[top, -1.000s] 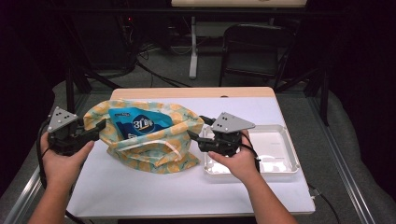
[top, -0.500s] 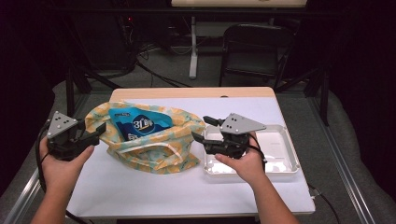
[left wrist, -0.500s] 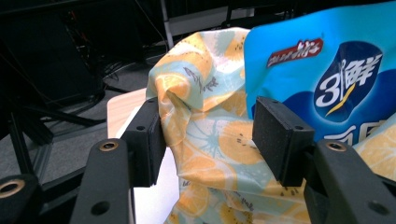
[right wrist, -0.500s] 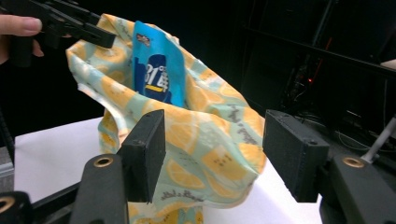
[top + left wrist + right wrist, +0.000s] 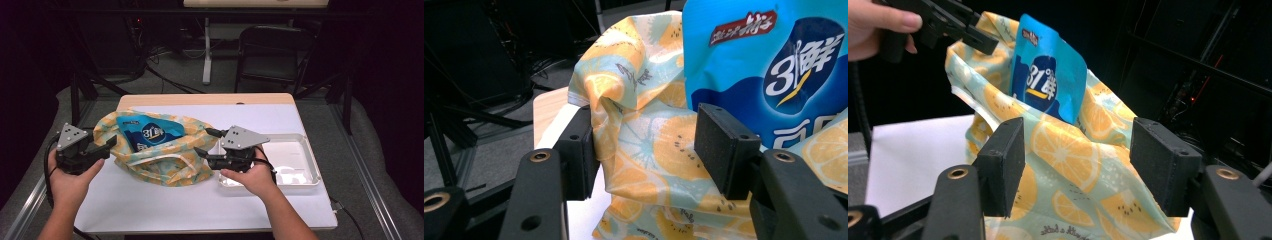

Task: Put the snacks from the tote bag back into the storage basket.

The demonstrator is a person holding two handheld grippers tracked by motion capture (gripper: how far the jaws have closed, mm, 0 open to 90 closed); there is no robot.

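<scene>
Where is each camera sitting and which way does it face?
High view: above the person's side, looking forward and down on the table; both forearms, the left claw and right claw show.
Left gripper view: rides the left claw, facing the bag between its open jaws.
Right gripper view: rides the right claw, facing the bag's other side; a hand shows.
All share the bag and the blue packet.

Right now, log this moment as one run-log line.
left gripper: open, bag edge between jaws | right gripper: open, at bag | fruit-print bag: holds blue snack pouch | white tray: beside bag
</scene>
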